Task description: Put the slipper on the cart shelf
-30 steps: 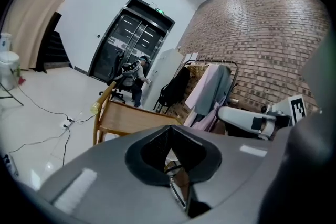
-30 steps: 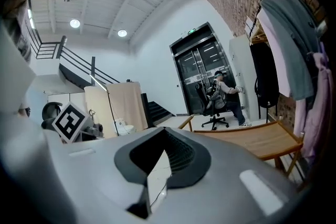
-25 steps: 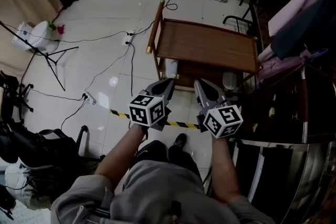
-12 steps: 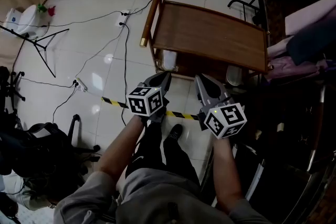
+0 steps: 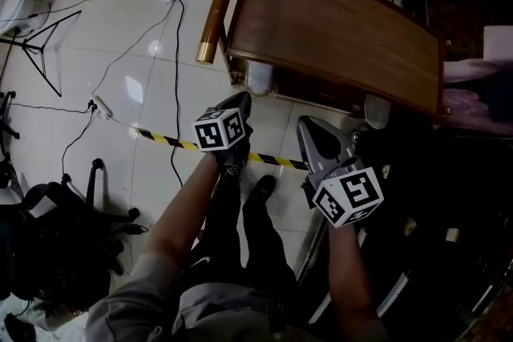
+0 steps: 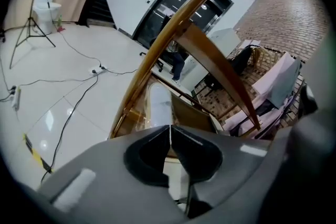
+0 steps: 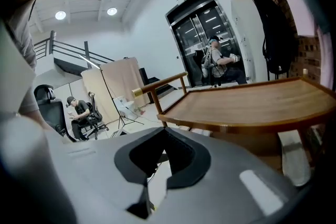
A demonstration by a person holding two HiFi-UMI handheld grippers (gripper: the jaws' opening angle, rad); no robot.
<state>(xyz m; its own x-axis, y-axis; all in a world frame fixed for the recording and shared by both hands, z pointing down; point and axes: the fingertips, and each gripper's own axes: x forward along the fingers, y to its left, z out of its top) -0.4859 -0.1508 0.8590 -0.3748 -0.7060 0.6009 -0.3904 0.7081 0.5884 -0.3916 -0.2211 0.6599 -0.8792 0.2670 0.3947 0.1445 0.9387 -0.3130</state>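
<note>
A pale slipper [image 5: 258, 78] lies on the lower shelf of the wooden cart [image 5: 337, 20], below its left end. A second pale slipper [image 5: 375, 110] shows under the cart's right end. My left gripper [image 5: 239, 102] is shut and empty, with its tips just short of the left slipper. That slipper [image 6: 159, 105] lies straight beyond the shut left gripper [image 6: 169, 128] in the left gripper view. My right gripper [image 5: 308, 126] is also shut and empty, in front of the cart. In the right gripper view the right gripper [image 7: 164, 131] points at the cart top [image 7: 247, 102], with a slipper [image 7: 294, 157] at lower right.
The cart's round wooden handle [image 5: 220, 0] sticks out at its left end. A yellow and black tape stripe [image 5: 172, 142] and cables [image 5: 148, 20] cross the tiled floor. An office chair [image 5: 56, 212] stands at lower left, clothes [image 5: 489, 84] hang at right. The person's shoe [image 5: 260, 190] is below the grippers.
The cart has come closer and larger in the head view. Both grippers have moved toward its lower shelf, the left one nearing the left slipper. Both stay shut.
</note>
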